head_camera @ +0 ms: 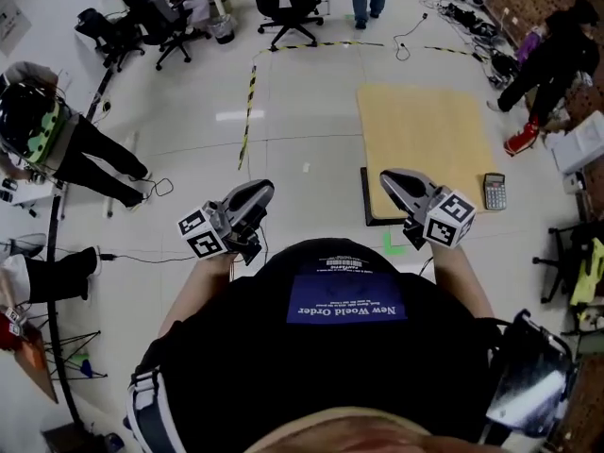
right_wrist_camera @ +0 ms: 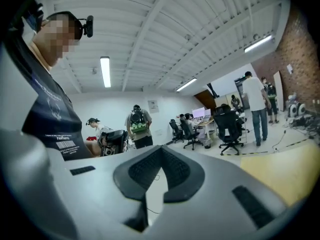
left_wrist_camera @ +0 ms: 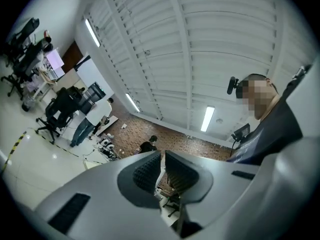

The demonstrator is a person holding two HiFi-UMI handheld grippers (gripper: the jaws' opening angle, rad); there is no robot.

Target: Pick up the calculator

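Note:
The calculator [head_camera: 494, 192], dark with grey keys, lies flat on the pale floor beside the right edge of a tan board [head_camera: 425, 144]. I hold both grippers in front of my chest, well short of it. My left gripper [head_camera: 262, 192] points up and away at the picture's left. In the left gripper view its jaws [left_wrist_camera: 162, 154] stand almost together, with only a thin slit and nothing between them. My right gripper [head_camera: 387, 178] is nearer the board, and its fingertips [right_wrist_camera: 161, 149] meet on nothing. Neither gripper view shows the calculator.
A dark flat panel [head_camera: 365, 198] lies at the board's near-left edge. Yellow-black tape [head_camera: 248, 111] runs across the floor. Office chairs [head_camera: 288, 3] stand at the back. A crouching person [head_camera: 552, 59] is at the far right and another person [head_camera: 57, 144] at the left.

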